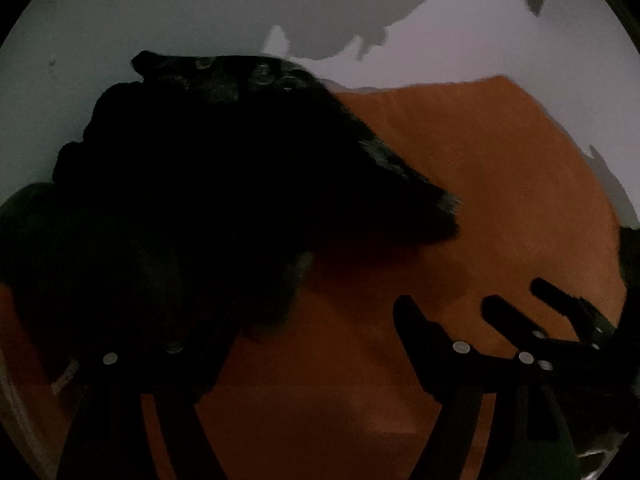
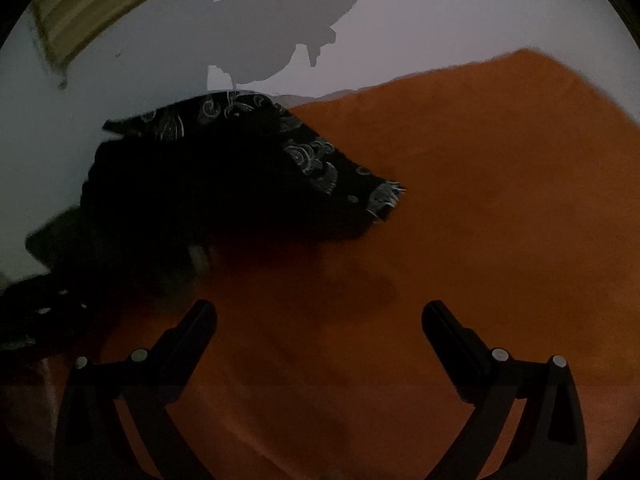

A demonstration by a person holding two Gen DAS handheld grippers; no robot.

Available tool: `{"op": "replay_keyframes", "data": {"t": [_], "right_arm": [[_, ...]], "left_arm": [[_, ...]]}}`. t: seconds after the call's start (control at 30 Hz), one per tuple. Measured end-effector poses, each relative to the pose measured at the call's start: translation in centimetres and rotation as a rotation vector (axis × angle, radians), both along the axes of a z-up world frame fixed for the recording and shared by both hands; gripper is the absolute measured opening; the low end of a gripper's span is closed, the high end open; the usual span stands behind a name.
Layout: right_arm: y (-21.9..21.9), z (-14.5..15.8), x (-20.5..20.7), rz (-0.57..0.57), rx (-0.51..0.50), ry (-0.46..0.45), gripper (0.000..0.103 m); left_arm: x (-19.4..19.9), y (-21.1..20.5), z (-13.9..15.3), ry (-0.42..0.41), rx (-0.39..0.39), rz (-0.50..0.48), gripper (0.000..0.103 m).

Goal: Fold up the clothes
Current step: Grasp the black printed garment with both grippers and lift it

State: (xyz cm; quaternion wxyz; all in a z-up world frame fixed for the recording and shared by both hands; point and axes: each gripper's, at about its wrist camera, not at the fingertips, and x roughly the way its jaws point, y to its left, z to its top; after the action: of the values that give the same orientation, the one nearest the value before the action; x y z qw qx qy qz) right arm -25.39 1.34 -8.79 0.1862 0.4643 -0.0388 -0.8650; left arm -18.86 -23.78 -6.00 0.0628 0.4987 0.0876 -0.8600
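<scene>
Both grippers gape empty — left gripper (image 1: 308, 320), right gripper (image 2: 320, 316); bunched black garment (image 2: 224, 184) risks snagging a finger on orange cloth (image 2: 480, 200).

Both the left gripper (image 1: 304, 320) and the right gripper (image 2: 320, 316) are showing matte black fingers (image 2: 192, 332), with round silver screws (image 2: 500, 354) sitting behind them.

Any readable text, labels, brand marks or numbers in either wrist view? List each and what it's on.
None readable in either view.
Black cloth: pale swirl pattern along its edge, ornament only, no letters.
Orange surface: plain, no print.
Right gripper and left gripper: bare silver rivets, no markings visible.
Striped object at top left: stripes only, blurred.
</scene>
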Motion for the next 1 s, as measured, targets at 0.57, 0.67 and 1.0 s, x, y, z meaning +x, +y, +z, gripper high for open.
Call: {"op": "replay_keyframes", "data": {"t": [0.57,0.67,1.0], "right_arm": [[-7.0,-4.5,-5.9,0.079,-0.004,-0.016,0.103],[-8.1,-5.1,-6.2,0.096,0.021,-0.020,0.102],[-11.6,-6.1,-8.8,0.156,0.128,0.002,0.102]], "left_arm": [[-6.9,-9.7,-1.6,0.034,-0.024,0.166,0.079],[-7.7,-10.7,-1.6,0.040,-0.008,0.198,0.079],[-8.5,-11.6,-3.1,-0.015,-0.055,0.269,0.079]]}}
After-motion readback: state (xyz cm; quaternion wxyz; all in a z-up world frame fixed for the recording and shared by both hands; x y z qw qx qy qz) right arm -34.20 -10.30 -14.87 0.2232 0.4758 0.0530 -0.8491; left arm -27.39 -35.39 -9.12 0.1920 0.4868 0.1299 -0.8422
